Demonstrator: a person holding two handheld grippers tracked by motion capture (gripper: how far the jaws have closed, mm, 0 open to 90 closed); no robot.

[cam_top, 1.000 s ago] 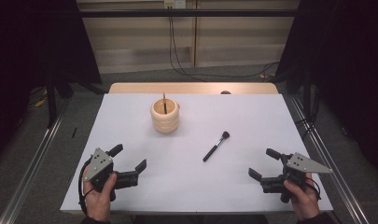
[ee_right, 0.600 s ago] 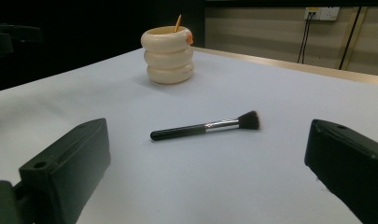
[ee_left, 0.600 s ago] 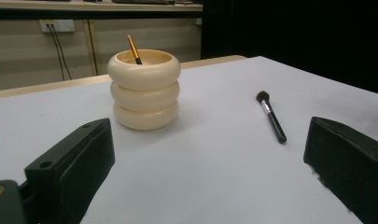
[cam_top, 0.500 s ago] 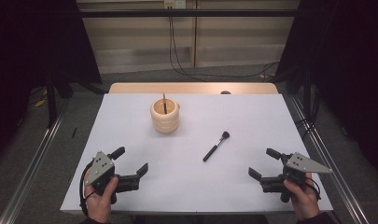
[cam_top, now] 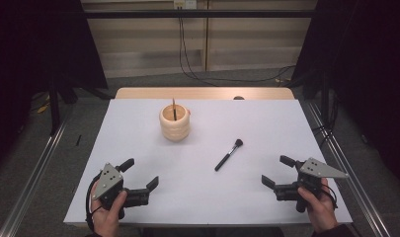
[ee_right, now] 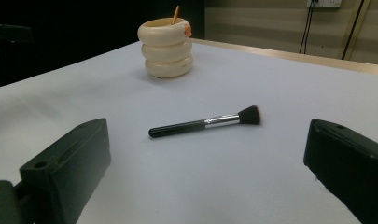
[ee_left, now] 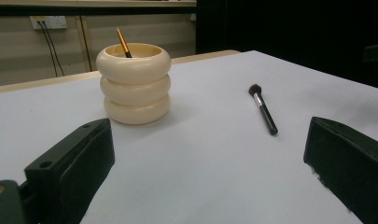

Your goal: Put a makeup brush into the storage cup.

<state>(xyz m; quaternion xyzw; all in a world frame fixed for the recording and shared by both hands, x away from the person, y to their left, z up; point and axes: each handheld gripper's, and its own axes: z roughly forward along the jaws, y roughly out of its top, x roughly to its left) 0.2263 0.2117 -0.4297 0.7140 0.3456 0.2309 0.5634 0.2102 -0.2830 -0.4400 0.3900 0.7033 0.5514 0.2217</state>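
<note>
Your left gripper (cam_top: 139, 177) sits at about seven o'clock on the white table (cam_top: 138, 128), jaws spread wide and holding nothing, aimed toward the middle of the sheet. Ahead of it, toward eleven o'clock, stands the cream ribbed holder (cam_top: 175, 123), upright, with a thin gold-handled brush (cam_top: 174, 109) leaning inside it. Further right, near the centre of the table, the black makeup brush (cam_top: 229, 154) lies flat, bristles pointing up toward one o'clock and handle end toward seven; it touches nothing and is well apart from the holder. Your right gripper (cam_top: 279, 173) rests at about five o'clock, likewise released and empty, its jaws framing that brush in the right gripper view. By my reading you are at the very start: the approach to the loose brush has not begun, and the likely aim is to stand it in the holder beside the other one. The next move calls for you to carry the right gripper forward and inward to the handle, line the jaws across the shaft, and close near the middle so it does not pivot. Against the earlier frames, little has changed: your left hand has drifted slightly toward you and its gripper turned a touch, while the right gripper, brush and holder stay as they were.
</note>
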